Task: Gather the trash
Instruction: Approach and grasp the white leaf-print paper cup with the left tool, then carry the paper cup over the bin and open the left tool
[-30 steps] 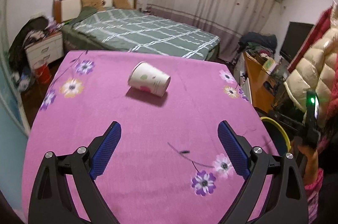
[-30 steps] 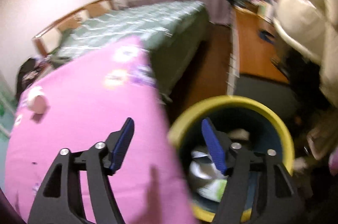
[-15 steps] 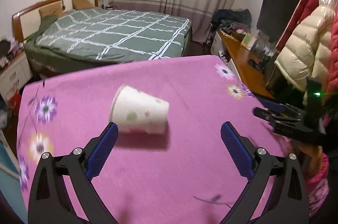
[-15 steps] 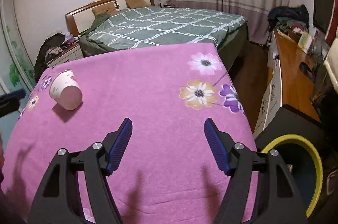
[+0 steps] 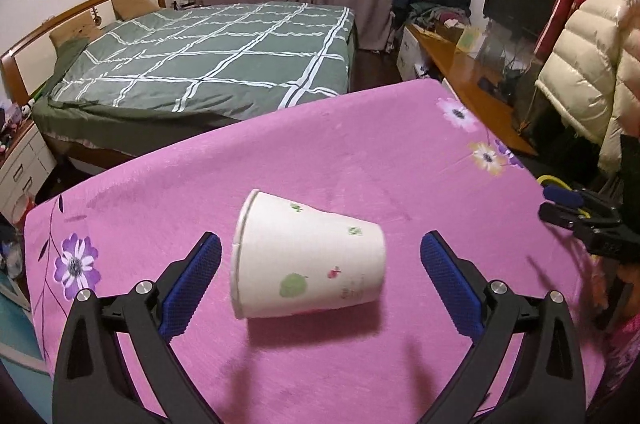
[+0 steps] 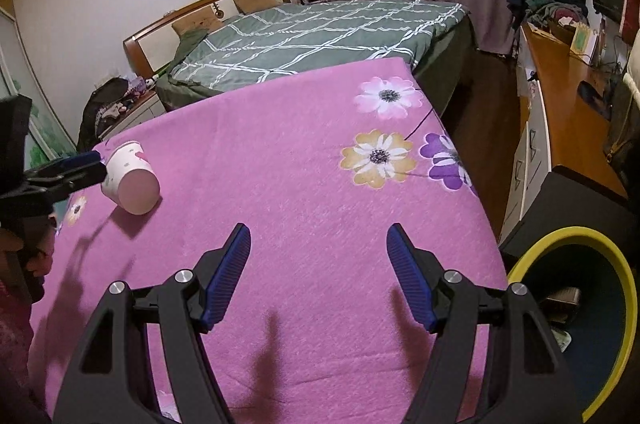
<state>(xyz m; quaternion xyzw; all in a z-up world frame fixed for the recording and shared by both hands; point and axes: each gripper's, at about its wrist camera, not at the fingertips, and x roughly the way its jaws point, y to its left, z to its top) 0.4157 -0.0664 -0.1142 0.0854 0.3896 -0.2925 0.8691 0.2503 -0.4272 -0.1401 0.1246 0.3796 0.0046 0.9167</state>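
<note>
A white paper cup with small green and red prints lies on its side on the pink flowered tablecloth. My left gripper is open, its blue pads on either side of the cup, not touching it. The cup also shows at the far left in the right wrist view, next to a left fingertip. My right gripper is open and empty over the tablecloth's right part. A yellow-rimmed bin with trash inside stands off the table's right edge.
A bed with a green checked cover stands beyond the table. A wooden desk with clutter and a TV run along the right wall. Coats hang at the far right. My right gripper shows in the left wrist view.
My left gripper has moved forward until its open fingers straddle the cup. My right gripper has swung from over the bin back above the table.
</note>
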